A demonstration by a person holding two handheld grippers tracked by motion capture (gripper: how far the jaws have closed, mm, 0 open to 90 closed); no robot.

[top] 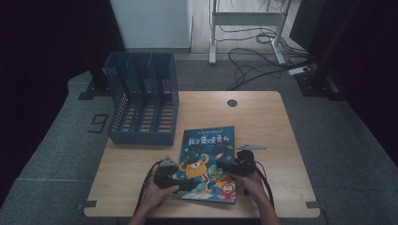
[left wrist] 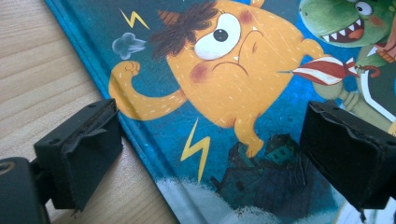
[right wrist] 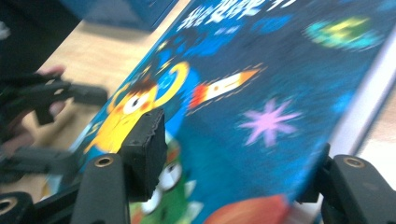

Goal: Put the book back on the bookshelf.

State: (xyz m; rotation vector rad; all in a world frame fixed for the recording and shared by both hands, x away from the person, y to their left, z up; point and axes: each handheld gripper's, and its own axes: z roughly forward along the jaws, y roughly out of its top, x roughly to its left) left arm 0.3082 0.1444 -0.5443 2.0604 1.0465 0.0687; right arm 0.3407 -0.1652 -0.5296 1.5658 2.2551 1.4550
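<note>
A picture book [top: 206, 161] with a blue cover lies on the wooden worktop [top: 263, 122], near the front edge and about midway between left and right. Its cover shows an orange one-eyed creature, a green toothy one, a rocket and yellow lightning bolts, with a title in large characters across the far part.

The left gripper [top: 174, 176] sits at the book's near-left corner, held by the person's left hand [top: 157, 192]. In the left gripper view its 2 black jaws stand wide apart: one rests on the bare worktop just beside the book's left edge [left wrist: 140, 140], the other over the cover to the right. Nothing is pinched between them.

The right gripper [top: 231, 168] is at the book's right edge, held by the right hand [top: 253, 185]. In the right gripper view the cover [right wrist: 261, 107] runs between its 2 jaws, one over the cover, the other at the book's white page edge. The jaws are apart; that view is blurred, so whether the pads touch the book cannot be told.

A blue file rack [top: 143, 96] with 3 slots stands at the far left of the worktop, well apart from the book.
</note>
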